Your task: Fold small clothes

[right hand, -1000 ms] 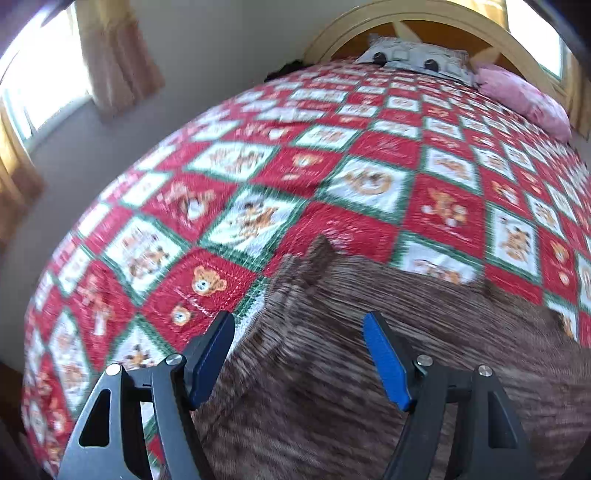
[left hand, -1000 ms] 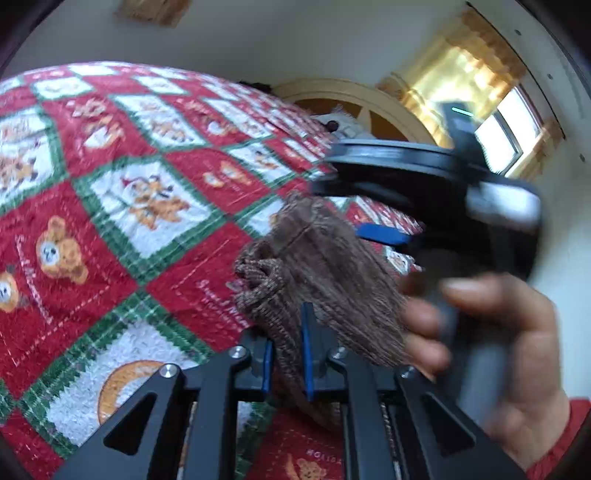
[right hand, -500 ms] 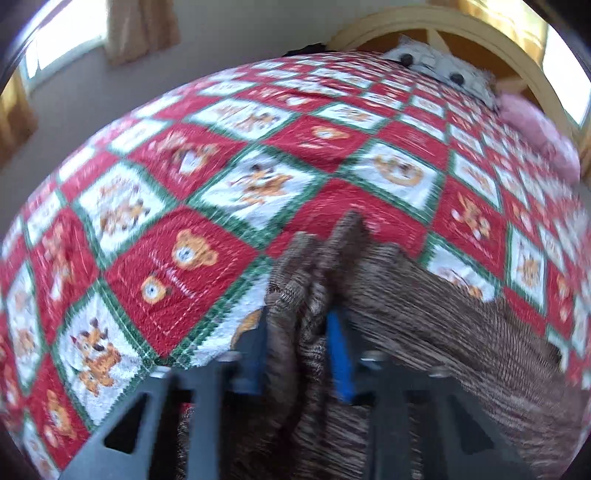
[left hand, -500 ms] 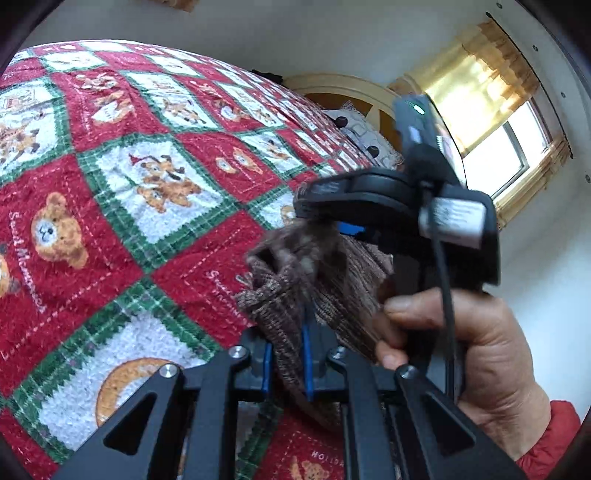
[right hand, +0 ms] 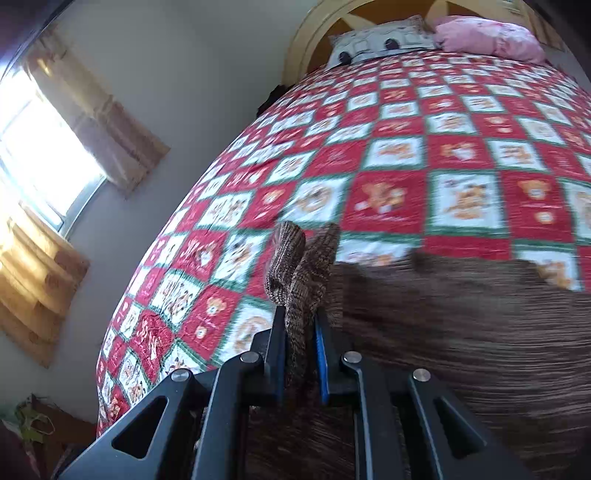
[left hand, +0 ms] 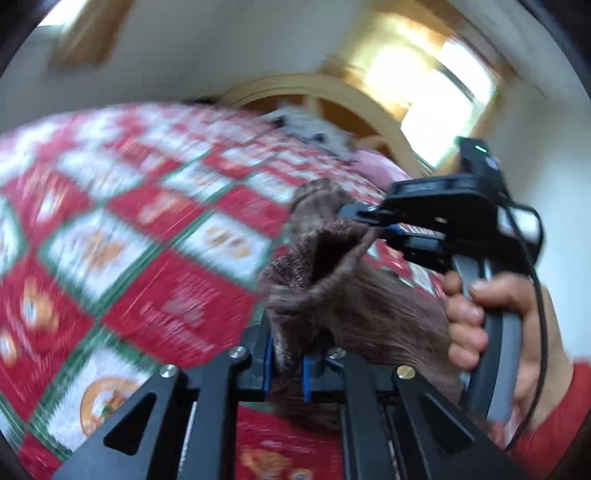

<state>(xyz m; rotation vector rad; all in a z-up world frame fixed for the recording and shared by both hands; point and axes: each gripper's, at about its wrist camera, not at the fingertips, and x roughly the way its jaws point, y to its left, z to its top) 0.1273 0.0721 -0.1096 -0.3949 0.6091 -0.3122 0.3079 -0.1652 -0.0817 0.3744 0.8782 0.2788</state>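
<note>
A brown knit garment (left hand: 332, 258) hangs bunched between both grippers above the quilted bed. In the left wrist view my left gripper (left hand: 286, 354) is shut on one gathered edge of it. My right gripper (left hand: 373, 225), held by a hand (left hand: 498, 325) with a red sleeve, grips the knit further along. In the right wrist view my right gripper (right hand: 300, 332) has its jaws closing, and the pads press on a folded ridge of the brown knit garment (right hand: 295, 266). The rest of the cloth spreads to the right, blurred.
A red, white and green bear-patterned quilt (right hand: 406, 166) covers the bed. A pink pillow (right hand: 487, 35) and a grey-white pillow (right hand: 376, 40) lie by the wooden headboard (right hand: 314, 44). A curtained window (right hand: 33, 147) is on the left wall.
My right gripper went from wide open over the knit to closed on a pinched ridge of it. Both grippers rose and rolled, lifting the garment off the quilt.
</note>
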